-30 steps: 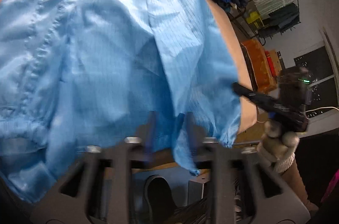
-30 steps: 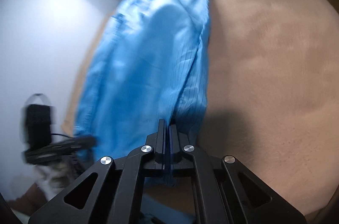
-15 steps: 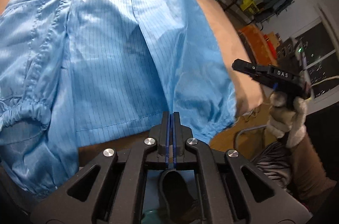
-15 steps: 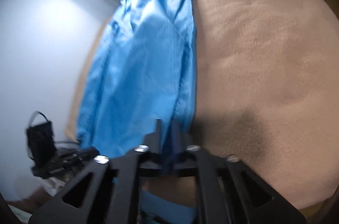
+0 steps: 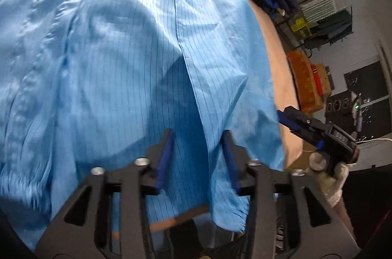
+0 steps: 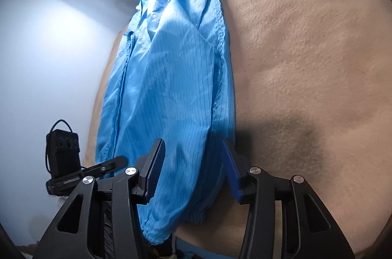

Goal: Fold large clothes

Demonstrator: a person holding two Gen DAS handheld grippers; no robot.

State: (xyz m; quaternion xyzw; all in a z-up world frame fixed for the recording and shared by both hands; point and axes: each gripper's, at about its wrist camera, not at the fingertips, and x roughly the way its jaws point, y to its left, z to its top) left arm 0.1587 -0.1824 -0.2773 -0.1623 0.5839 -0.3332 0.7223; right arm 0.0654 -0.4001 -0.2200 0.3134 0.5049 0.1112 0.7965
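The blue garment (image 6: 171,92) lay lengthwise on the tan padded surface (image 6: 306,62), running from the 12 o'clock end of the right wrist view down to 6 o'clock, where its gathered cuff hung at the near edge. Half a second earlier both tools had been pinched shut on the hem; now the left gripper (image 5: 197,156) stood with its jaws wide apart, cloth lying loose between them and nothing held. The right gripper (image 6: 193,168) had likewise spread open and held nothing. In the left wrist view it showed at 3 o'clock, just beside the hem. That double release suggested the hem had been set down and this fold or straightening pull was finished; a fresh grasp likely came next.
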